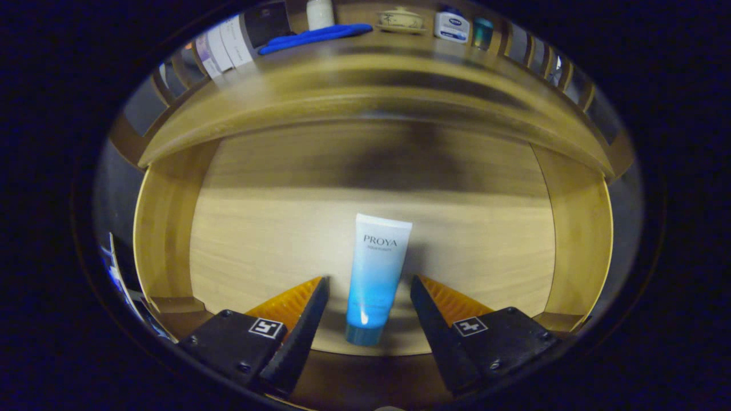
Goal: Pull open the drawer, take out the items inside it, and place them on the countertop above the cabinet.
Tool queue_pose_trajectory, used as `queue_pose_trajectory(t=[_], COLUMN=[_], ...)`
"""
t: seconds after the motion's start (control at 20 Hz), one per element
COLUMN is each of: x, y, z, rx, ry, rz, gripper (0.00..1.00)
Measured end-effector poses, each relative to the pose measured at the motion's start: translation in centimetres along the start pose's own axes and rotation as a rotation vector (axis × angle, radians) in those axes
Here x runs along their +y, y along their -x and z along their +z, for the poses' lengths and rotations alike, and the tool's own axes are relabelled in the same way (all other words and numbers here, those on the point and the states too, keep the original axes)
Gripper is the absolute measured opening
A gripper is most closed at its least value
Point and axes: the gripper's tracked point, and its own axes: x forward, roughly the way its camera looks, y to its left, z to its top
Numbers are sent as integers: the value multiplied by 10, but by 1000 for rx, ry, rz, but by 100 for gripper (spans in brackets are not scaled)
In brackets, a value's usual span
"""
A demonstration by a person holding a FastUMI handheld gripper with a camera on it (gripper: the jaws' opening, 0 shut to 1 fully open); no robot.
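Hand-held gripper [369, 285] open w/ tube [374, 279] between fingers; drawer [165, 240] back shadowed.

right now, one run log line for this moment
drawer open | tube lying inside, between fingers | gripper open, not touching tube

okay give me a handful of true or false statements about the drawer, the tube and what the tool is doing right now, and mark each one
1. The drawer is pulled open. True.
2. The tool is shut on the tube. False: its fingers are spread, one on each side of the tube, with a gap on both sides.
3. The tube lies on the drawer floor with its cap end toward the tool. True.
4. Several other items lie in the drawer next to the tube. False: the tube is the one item seen on the drawer floor.
5. The countertop above the drawer already holds things, among them a blue cloth-like item and a lidded bowl. True.
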Motion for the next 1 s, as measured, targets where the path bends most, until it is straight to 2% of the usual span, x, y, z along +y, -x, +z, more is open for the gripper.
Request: queue_pose_trajectory(t=[0.2, 0.4, 0.5, 0.7, 1.0], x=[-2, -1, -1, 0, 9], y=[7, 11, 17, 34, 102], z=[11, 19, 23, 26, 47], rx=[23, 16, -4, -59, -176], ry=[-32, -35, -22, 4, 41], rz=[-29, -19, -6, 22, 58], gripper=[76, 49, 45, 45, 45])
